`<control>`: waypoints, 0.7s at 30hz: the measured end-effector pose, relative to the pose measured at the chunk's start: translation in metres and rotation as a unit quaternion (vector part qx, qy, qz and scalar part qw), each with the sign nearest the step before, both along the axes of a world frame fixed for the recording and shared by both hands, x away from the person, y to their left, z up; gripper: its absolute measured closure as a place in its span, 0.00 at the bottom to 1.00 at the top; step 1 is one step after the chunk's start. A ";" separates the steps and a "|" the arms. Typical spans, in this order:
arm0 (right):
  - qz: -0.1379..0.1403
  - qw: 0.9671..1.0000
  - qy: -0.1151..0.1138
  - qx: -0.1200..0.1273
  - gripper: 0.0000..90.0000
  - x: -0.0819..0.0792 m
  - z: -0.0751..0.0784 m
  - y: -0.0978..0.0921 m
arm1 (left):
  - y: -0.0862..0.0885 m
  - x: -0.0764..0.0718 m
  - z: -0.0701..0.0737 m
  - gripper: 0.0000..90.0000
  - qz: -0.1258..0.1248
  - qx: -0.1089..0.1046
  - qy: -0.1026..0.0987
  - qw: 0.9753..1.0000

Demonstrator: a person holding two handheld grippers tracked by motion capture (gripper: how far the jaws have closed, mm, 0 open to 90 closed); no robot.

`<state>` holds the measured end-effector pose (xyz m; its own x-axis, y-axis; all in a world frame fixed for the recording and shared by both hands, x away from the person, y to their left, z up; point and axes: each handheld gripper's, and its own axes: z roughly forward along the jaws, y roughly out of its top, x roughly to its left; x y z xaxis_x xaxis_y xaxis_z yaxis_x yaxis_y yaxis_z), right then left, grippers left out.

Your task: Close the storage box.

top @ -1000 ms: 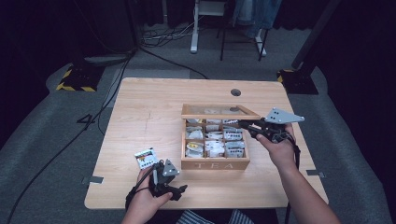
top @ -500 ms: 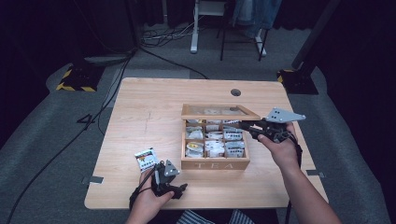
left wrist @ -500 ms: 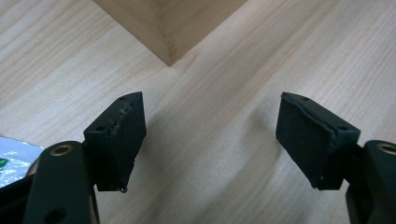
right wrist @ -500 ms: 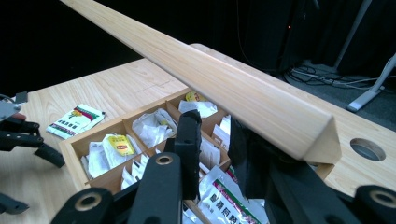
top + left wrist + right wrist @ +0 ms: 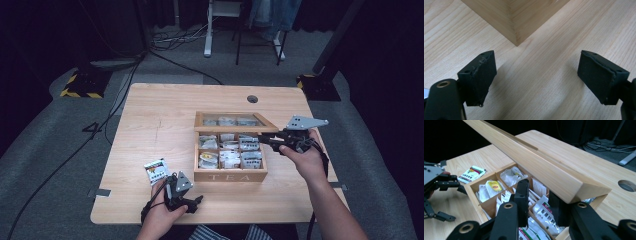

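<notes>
The tea box (image 5: 230,175) is pale, smooth, matt wood, like the grained wooden surface (image 5: 160,120). Tea sachets (image 5: 490,186) look like glossy paper. The left tongs' (image 5: 537,77) black pads (image 5: 480,75) look matt, rough-edged rubber.
</notes>
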<state>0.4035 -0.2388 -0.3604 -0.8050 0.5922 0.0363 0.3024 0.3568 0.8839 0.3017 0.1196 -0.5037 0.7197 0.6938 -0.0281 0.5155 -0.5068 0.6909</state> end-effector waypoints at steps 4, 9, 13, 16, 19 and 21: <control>0.003 1.000 0.002 0.000 0.76 -0.003 0.002 0.000 | 0.000 0.000 0.000 0.18 0.001 0.000 0.001 1.000; 0.010 1.000 0.014 -0.011 0.75 -0.004 0.003 0.000 | 0.000 0.000 0.000 0.18 0.001 0.000 0.001 1.000; 0.010 0.999 0.031 -0.023 0.75 -0.003 0.003 -0.003 | 0.000 0.000 0.000 0.18 0.001 0.000 0.001 1.000; 0.002 0.999 0.039 -0.034 0.74 -0.002 0.002 -0.005 | 0.000 0.000 0.000 0.18 0.001 -0.001 0.000 1.000; 0.001 0.998 0.044 -0.039 0.74 -0.001 0.002 -0.007 | 0.000 0.000 0.000 0.18 0.001 0.000 0.000 1.000; 0.001 0.998 0.046 -0.041 0.74 -0.001 0.002 -0.008 | 0.000 0.000 0.000 0.18 0.001 -0.001 0.000 1.000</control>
<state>0.4021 -0.2470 -0.3584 -0.8018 0.5943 0.0628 0.3806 0.4269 0.8203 0.3016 0.1193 -0.5039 0.7181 0.6953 -0.0289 0.5163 -0.5045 0.6920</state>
